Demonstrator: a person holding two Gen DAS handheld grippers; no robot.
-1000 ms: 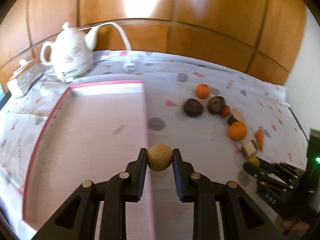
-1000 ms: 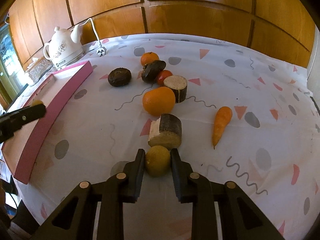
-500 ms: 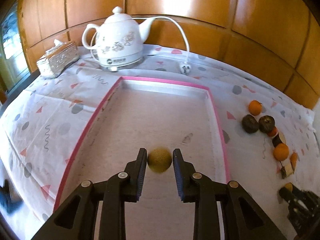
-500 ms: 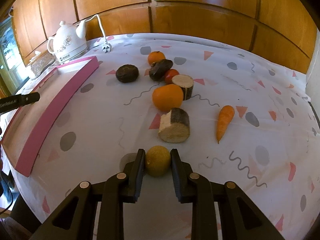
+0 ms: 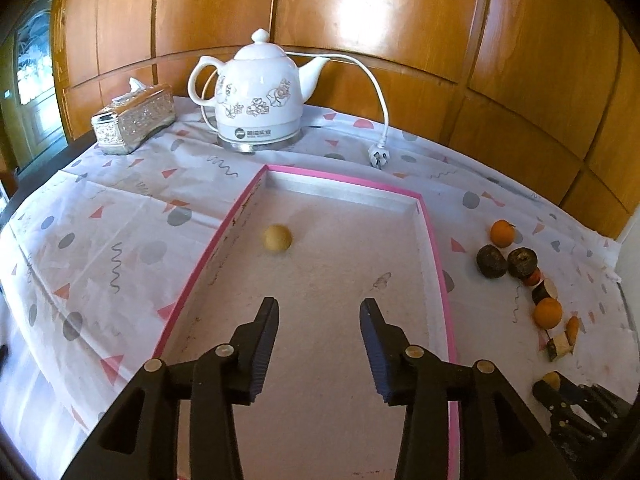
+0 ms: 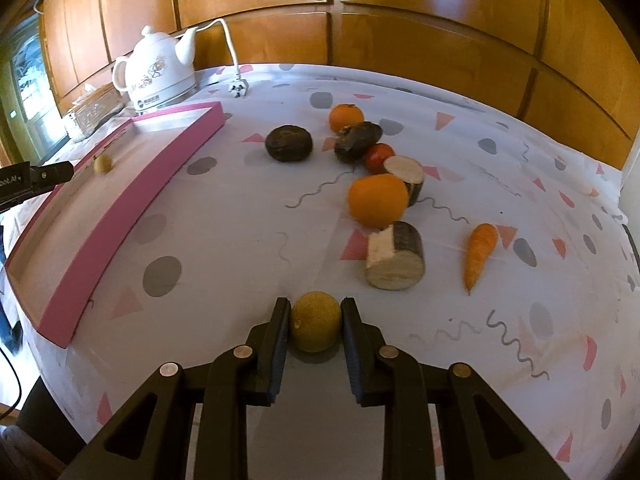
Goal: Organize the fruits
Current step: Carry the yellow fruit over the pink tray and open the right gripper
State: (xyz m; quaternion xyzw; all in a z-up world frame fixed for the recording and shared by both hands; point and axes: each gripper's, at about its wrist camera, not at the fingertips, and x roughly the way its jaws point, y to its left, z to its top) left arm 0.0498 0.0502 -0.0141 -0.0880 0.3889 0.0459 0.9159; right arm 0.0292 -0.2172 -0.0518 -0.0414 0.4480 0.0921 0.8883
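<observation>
My left gripper (image 5: pixel 319 309) hangs over the pink-rimmed tray (image 5: pixel 344 179), its jaws opening with nothing between them. A small tan round fruit (image 5: pixel 277 238) lies loose on the tray floor ahead of it, near the left rim; the right wrist view shows the same tan fruit (image 6: pixel 102 163) just past the left gripper's fingers (image 6: pixel 52 172). My right gripper (image 6: pixel 315 305) is shut on a yellow-green round fruit (image 6: pixel 315 321) just above the tablecloth. Ahead of it lie a big orange (image 6: pixel 377 200), a small orange (image 6: pixel 345 117), two dark fruits (image 6: pixel 289 143), a red fruit (image 6: pixel 378 156) and a carrot (image 6: pixel 479 249).
Two cut log-like chunks (image 6: pixel 395 256) sit among the fruit. A white kettle (image 5: pixel 258 94) with cord and plug (image 5: pixel 378 157) and a silver tissue box (image 5: pixel 134 118) stand behind the tray. Wood panelling backs the table. The tablecloth (image 6: pixel 224 240) between tray and fruit is bare.
My left gripper carried the tan fruit from the tray's right rim to over the tray, then spread its jaws; the fruit now lies on the tray floor. The right gripper keeps its fruit.
</observation>
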